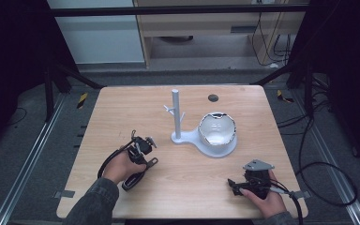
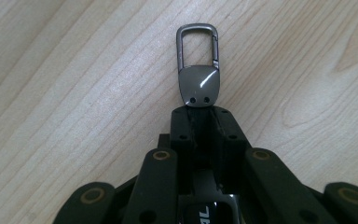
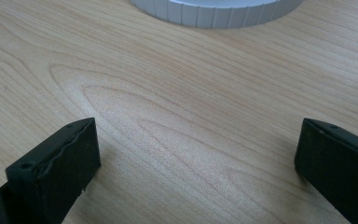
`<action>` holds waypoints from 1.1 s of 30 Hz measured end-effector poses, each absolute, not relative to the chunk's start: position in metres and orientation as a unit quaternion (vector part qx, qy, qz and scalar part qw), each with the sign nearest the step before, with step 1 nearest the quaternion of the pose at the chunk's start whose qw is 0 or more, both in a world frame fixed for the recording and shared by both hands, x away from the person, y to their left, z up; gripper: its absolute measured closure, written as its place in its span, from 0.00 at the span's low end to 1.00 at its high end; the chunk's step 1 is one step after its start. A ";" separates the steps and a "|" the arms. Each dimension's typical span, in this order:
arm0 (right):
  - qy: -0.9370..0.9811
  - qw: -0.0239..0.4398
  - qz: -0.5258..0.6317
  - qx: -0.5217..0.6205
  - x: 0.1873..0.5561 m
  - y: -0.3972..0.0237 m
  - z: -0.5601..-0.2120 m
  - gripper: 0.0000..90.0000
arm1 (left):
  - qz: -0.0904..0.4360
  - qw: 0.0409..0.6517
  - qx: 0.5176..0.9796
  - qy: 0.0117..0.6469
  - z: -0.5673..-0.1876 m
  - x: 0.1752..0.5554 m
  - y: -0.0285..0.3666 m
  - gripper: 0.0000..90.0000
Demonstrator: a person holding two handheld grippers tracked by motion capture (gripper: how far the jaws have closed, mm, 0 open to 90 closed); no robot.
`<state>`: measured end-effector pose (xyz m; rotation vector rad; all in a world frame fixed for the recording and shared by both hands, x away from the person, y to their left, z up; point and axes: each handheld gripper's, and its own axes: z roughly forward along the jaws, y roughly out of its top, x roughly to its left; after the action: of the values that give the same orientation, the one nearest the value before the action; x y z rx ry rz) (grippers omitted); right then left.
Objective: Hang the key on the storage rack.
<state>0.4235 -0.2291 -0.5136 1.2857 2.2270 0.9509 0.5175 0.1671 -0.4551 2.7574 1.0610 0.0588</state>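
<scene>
Grey metal key clip (image 2: 198, 70) in the clamped left tool (image 2: 200, 112).

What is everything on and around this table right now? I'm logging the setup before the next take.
table: one, light wood, centre of the high view.
stand: one, white, upright post with small pegs on a flat base, middle of the table.
bowl: one, white with a dark rim, on the stand's round base, right of the post.
keychain clip: one, dark grey metal with a carabiner loop, pinched in the left gripper, loop sticking out past the jaws.
round spot: one, dark, far edge of the table.
left gripper: one, black, shut on the clip, near-left.
right gripper: one, black, open, near-right.
</scene>
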 end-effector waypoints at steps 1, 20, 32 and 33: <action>0.796 0.199 0.340 0.460 0.424 -0.229 -0.514 0.00 | 0.020 0.093 0.929 0.357 -0.455 0.518 0.167 0.89; 0.797 0.200 0.339 0.459 0.424 -0.229 -0.514 0.00 | 0.097 0.292 0.874 0.376 -0.430 0.461 0.222 0.89; 0.797 0.199 0.340 0.458 0.424 -0.229 -0.513 0.00 | 0.147 0.347 0.845 0.380 -0.420 0.436 0.237 0.89; 0.797 0.199 0.339 0.458 0.424 -0.229 -0.513 0.00 | 0.156 0.351 0.841 0.380 -0.419 0.434 0.237 0.89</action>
<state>0.4243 -0.2292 -0.5134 1.2815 2.2300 0.9479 0.4345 0.2367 -0.4192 2.1783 0.9839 0.4026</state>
